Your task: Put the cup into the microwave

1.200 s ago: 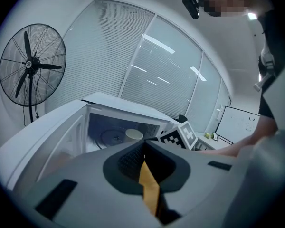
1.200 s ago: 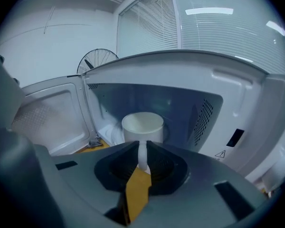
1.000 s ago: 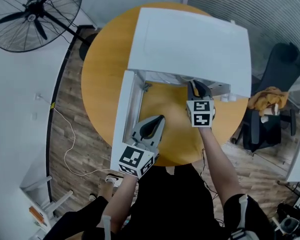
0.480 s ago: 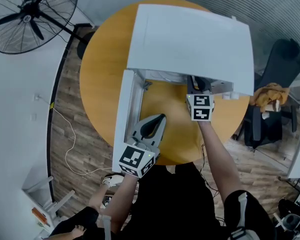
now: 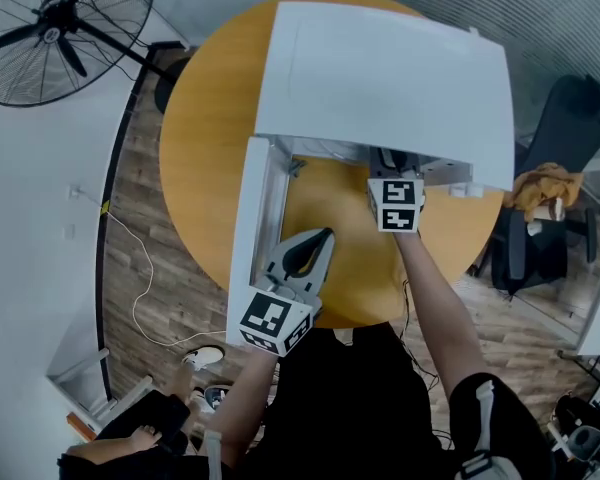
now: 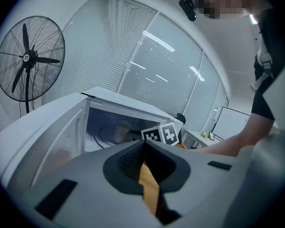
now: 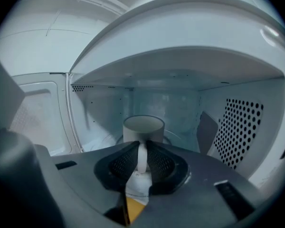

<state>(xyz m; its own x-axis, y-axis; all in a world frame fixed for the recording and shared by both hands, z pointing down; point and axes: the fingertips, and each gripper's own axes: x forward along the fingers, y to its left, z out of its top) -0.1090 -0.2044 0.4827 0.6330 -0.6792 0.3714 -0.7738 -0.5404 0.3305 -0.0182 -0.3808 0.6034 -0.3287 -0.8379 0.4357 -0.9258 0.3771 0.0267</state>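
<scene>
Cup [image 7: 143,126] is inside the microwave [image 7: 180,65], its handle pinched by the right hand-held gripper [image 7: 142,148], ready for setting down. The left hand-held gripper [image 6: 143,145] waits closed and empty beside the open door [image 5: 248,218].

The round orange-yellow wooden table [image 5: 195,168] stands on a brown plank floor [image 5: 145,258]. A white box-shaped microwave [image 5: 380,78] sits directly on it, apparently toward its far side.

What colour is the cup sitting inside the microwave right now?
Plain white, no pattern. The cup shows best in the right gripper view.
</scene>
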